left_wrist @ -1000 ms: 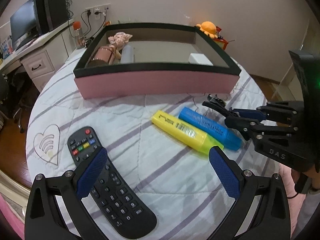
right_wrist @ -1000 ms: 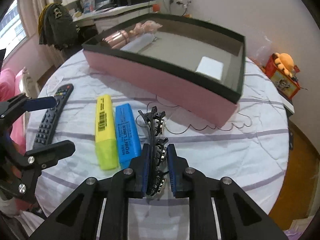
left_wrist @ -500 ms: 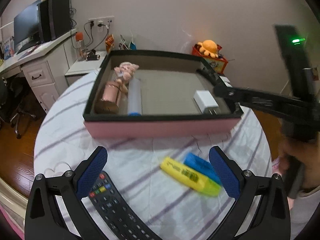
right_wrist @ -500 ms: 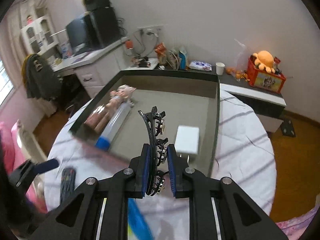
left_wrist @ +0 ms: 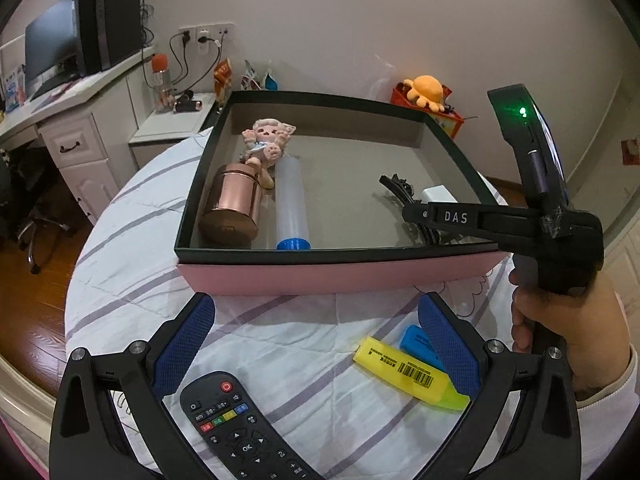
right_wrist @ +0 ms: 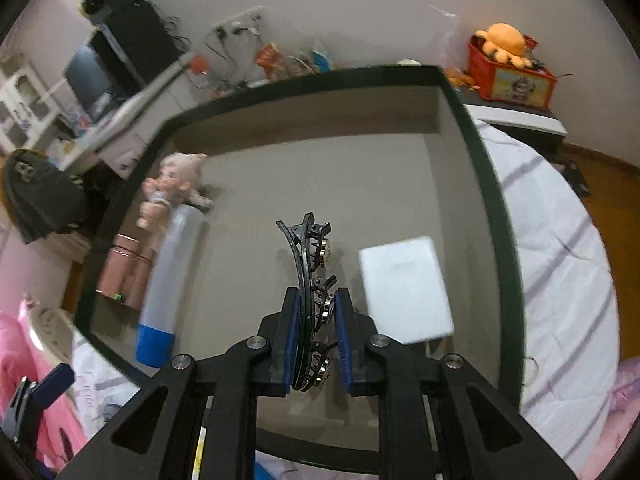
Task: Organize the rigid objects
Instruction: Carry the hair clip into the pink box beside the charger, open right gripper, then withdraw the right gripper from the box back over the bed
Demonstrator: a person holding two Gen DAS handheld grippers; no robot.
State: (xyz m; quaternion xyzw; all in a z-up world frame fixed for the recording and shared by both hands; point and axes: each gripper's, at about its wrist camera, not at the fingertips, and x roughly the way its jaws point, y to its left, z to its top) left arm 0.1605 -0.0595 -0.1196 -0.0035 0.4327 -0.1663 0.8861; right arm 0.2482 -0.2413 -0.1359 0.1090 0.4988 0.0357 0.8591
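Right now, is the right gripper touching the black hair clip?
Touching: in the right wrist view the right gripper has both blue pads pressed on the black hair clip, held above the box floor.

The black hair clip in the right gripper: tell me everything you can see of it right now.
The curved black plastic hair clip is long and arched, with rows of teeth and small gold-coloured round studs along one side. The right gripper is shut on its lower part, blue pads pressing both sides, so its tip sticks forward past the fingers. It hangs over the grey floor of the pink box with the dark rim, just left of the white rectangular block, without visibly touching either.
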